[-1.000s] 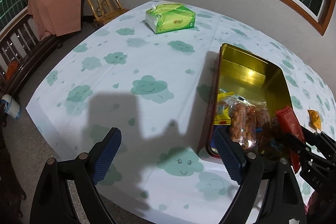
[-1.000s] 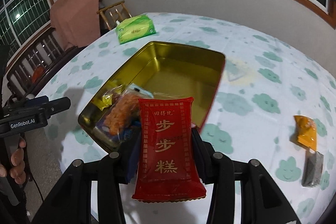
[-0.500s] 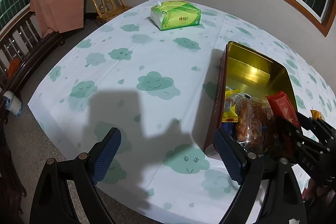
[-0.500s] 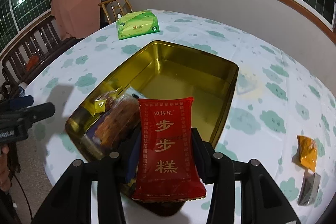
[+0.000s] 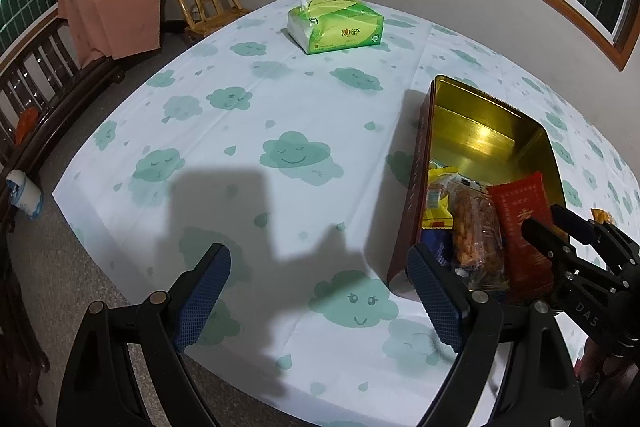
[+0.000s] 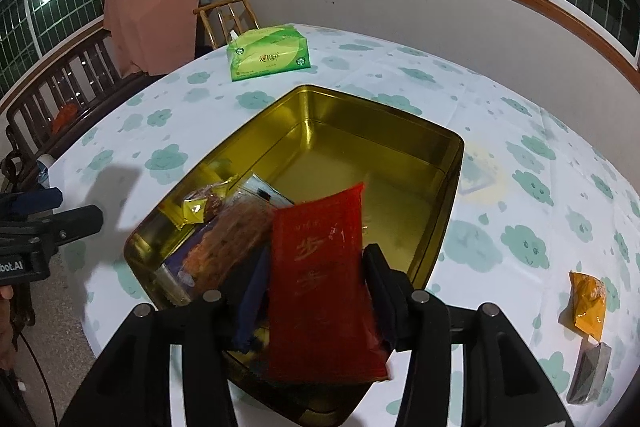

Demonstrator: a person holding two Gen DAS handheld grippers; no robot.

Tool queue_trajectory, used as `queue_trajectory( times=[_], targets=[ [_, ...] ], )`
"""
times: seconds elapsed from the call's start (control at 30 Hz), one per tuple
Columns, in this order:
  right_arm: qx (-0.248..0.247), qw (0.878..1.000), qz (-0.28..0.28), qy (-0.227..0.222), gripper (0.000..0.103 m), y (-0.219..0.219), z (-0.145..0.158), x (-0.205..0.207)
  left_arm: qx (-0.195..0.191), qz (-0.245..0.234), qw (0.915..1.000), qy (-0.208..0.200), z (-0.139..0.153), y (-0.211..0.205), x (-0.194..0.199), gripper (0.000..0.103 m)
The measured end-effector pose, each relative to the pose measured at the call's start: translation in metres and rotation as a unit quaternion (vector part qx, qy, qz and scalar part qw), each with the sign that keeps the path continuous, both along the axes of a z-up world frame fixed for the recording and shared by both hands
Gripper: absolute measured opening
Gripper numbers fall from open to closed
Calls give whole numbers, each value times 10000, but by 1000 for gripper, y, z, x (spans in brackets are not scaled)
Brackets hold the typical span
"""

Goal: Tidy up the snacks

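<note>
Your right hand-held gripper has the red snack packet between its jaws over the near end of the gold tin, and the jaws are opening; the packet looks blurred and tilted, so it seems to be slipping free, though I cannot tell whether the pads are touching it. Let them spread fully, then lift straight back so a finger does not drag the packet out over the tin's near rim. It should settle beside the clear bag of orange-brown snacks at the tin's near end; the far end is bare, so there is room.

Your left hand-held gripper hangs wide apart and empty over the counter's near edge, just left of the tin.

Count: one tin. In it, at least three packets besides the red one: the clear bag, a small yellow packet, a blue one partly hidden. On the counter's right side two snacks wait, an orange packet and a dark grey packet touching it. One green tissue pack sits near the far edge.
</note>
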State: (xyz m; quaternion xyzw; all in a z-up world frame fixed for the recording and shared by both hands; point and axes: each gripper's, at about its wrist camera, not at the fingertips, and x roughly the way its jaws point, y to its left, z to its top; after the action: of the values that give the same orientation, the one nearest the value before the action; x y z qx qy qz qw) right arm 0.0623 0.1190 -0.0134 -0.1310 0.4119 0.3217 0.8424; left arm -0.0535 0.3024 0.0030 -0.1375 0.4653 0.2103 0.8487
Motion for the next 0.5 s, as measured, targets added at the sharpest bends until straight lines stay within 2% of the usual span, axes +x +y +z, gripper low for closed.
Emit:
queue_trajectory(
  times=[0.27, 0.5],
  targets=[
    [216, 9996, -153, -97, 53, -19, 13, -2, 16, -111, 9999, -63, 6, -12, 6, 88],
    [245, 9966, -773, -163, 54, -80, 18, 7, 23, -329, 9994, -64, 8, -32, 16, 88]
  ],
)
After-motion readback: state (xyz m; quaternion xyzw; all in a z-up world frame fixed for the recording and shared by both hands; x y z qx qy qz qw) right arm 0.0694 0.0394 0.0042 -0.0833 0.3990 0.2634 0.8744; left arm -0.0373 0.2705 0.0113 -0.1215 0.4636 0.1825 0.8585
